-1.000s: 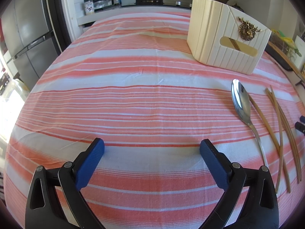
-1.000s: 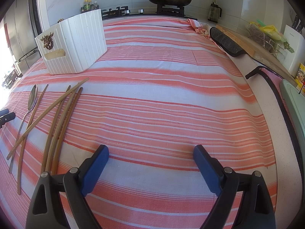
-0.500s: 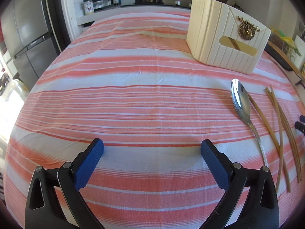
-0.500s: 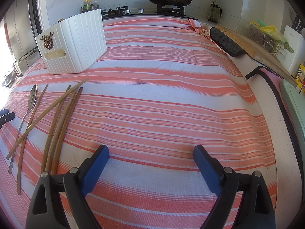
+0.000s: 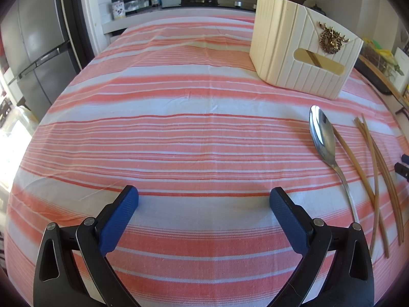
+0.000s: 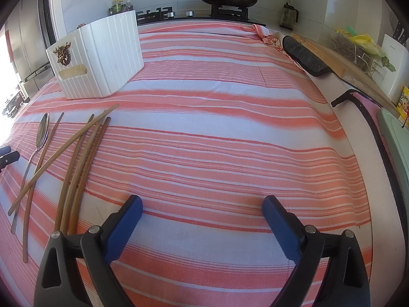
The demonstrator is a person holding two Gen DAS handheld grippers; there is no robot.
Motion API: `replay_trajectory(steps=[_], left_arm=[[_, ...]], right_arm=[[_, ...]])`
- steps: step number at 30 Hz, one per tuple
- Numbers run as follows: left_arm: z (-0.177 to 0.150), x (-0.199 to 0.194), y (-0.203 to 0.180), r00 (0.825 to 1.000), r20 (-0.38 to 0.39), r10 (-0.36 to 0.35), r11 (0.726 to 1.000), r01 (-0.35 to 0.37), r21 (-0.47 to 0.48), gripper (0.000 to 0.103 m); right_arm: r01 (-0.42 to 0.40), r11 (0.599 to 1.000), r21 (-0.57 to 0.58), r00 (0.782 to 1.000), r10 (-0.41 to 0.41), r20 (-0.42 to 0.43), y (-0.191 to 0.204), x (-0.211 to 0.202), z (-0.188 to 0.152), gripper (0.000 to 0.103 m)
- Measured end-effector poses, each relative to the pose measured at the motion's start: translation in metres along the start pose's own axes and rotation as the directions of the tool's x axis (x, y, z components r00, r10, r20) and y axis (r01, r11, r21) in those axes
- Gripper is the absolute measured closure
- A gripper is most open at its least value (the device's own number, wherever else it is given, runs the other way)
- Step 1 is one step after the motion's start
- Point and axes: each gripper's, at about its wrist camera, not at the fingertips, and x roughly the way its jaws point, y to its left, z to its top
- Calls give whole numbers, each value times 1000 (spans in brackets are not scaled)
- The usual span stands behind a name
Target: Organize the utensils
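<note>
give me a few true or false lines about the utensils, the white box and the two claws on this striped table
1. The spoon lies flat on the striped cloth, bowl end toward the white box. True.
2. The left claw grips the spoon. False: it is open and holds nothing, with the spoon off to its right.
3. The chopsticks all lie neatly parallel. False: one crosses over the others at an angle.
4. The right claw is open over bare cloth. True.
5. The white box lies tipped on its side. False: it stands upright on the cloth, gold ornament facing out.
</note>
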Motion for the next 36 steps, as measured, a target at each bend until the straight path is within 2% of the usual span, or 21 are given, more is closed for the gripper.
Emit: replay_trajectory(steps=[5,9,17,18,21,24,28,29,31,32,34,36], left_arm=[[0,0,0,1000,0,0,1000,0,0,1],[0,0,0,1000,0,-2,1000,2,-1,1],[0,-5,-2,1000,2,-10,1000,10,-19,2],[1,-10,-6,999,4,-33,999,33,-36,2],[4,-30,-25,992,43,-118,991,120,-50,1],[8,-34,-59,994,28,-102,995,102,1,1],[5,-23,-89,998,-1,-59,998,59,37,1],[4,-21,-93,999,-7,-52,998,53,42,1],[0,-19,-103,999,-13,-47,997,47,58,2],[-1,-18,-107,999,-13,-37,997,38,70,2],[-6,-19,-115,1000,-9,-5,995,6,104,2],[-11,-19,-123,1000,-8,23,990,-22,137,2]], right_arm=[[-15,1000,12,1000,15,12,-3,-3,0,6],[-50,995,84,994,41,103,-4,-30,-6,6],[-140,990,1,989,140,52,43,-47,-12,6],[-141,990,-6,988,141,56,48,-49,-12,6],[-128,992,-22,990,129,57,60,-51,-13,6],[-122,992,-36,992,123,30,67,-47,-11,8],[-134,990,-37,991,133,-10,69,-38,-7,31],[-139,990,-36,990,139,-22,70,-35,-6,34],[-148,988,-37,988,146,-40,72,-30,-4,48],[-155,987,-42,987,153,-47,73,-28,-3,51],[-166,984,-57,985,163,-64,78,-23,-1,67],[-174,982,-71,982,167,-86,82,-17,0,74]])
